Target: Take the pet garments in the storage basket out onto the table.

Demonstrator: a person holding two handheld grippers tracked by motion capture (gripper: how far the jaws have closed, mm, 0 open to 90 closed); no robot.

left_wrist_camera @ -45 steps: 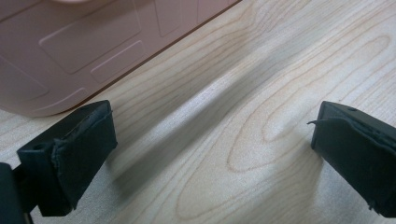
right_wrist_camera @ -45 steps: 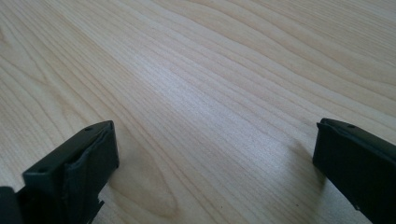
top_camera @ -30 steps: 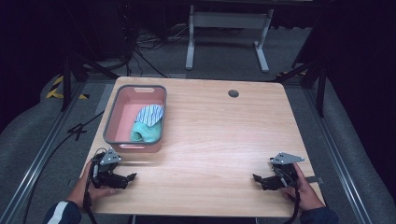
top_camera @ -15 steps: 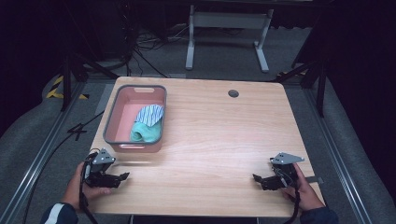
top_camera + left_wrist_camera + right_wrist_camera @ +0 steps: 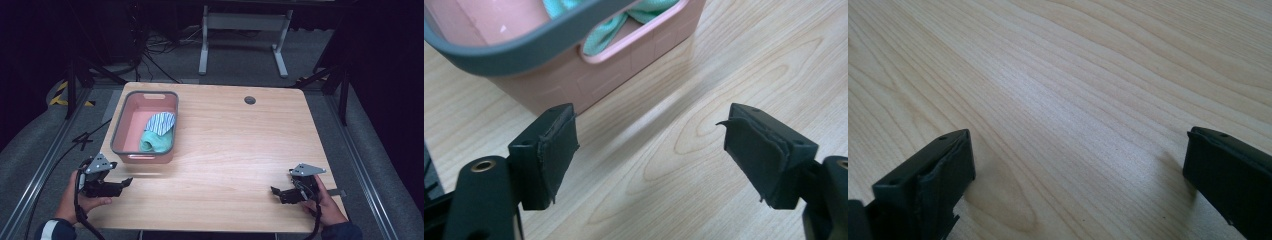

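A pink basket (image 5: 120,132) with a grey rim stands at the table's left. Inside it lie a teal cloth (image 5: 155,140) and a blue-and-white striped cloth (image 5: 161,121). My left gripper (image 5: 127,182) rests near the table's front left corner, a little short of the basket, open with nothing between its jaws. In the left gripper view the basket's near wall (image 5: 589,75) and the teal cloth (image 5: 599,37) sit just beyond the open gripper (image 5: 649,132). My right gripper (image 5: 273,191) lies at the front right, open over bare wood (image 5: 1073,110), as the right gripper view also shows.
The wooden table (image 5: 240,145) has a round cable hole (image 5: 250,100) near its back edge. Beyond the table stand a grey metal frame (image 5: 242,22) and cables on the floor. Rails run along both sides of the table.
My left gripper has slid left and slightly toward the front edge, away from the table's middle. The right gripper has stayed put.
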